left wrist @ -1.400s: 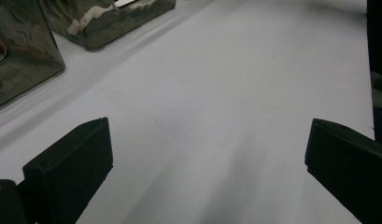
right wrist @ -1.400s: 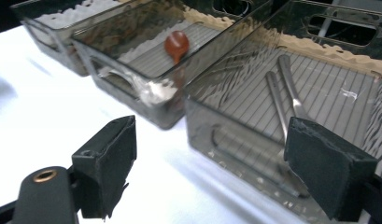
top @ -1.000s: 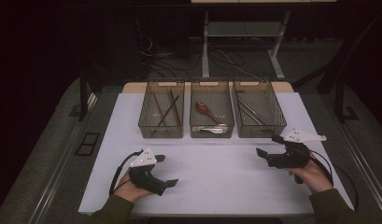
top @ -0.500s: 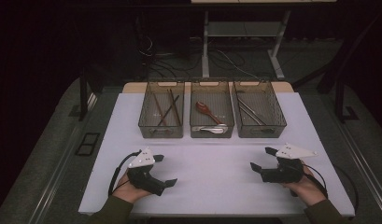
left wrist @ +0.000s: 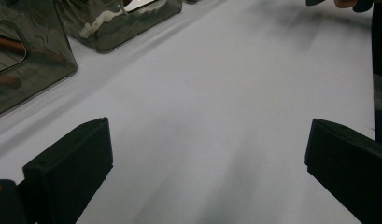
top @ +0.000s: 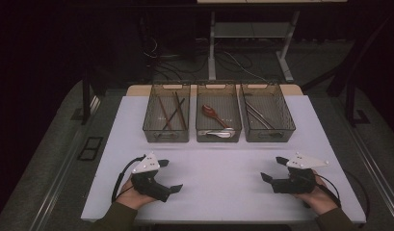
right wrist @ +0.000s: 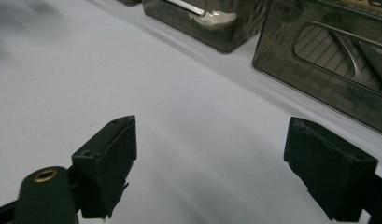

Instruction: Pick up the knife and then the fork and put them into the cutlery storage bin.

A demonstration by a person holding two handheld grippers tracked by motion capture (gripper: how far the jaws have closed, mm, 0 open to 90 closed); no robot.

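Bins, high view: three dark bins stand in a row at the far side of the desk (top: 223, 168). We see chopsticks (top: 171, 113) in the left bin (top: 166, 118), a brown spoon (top: 211, 113) in the middle bin (top: 218, 115), and metal cutlery (top: 256, 114) in the right bin (top: 267, 115).
Grippers, high view: our left gripper (top: 169, 176) and right gripper (top: 271, 169) rest low near the desk's front edge, well apart, both released and holding nothing.
Key relation, high view: every bin lies ahead of us; the left bin is nearer our left gripper, the right bin nearer our right one. The utensils lie roughly front to back.
Left gripper view: our jaws stand wide over bare desk; the bins sit up and to the left, and the other hand (left wrist: 346, 3) is at the top right.
Right gripper view: jaws again spread wide, empty; the right bin (right wrist: 328, 51) is close ahead on the right, so we judge a forward reach comes next.
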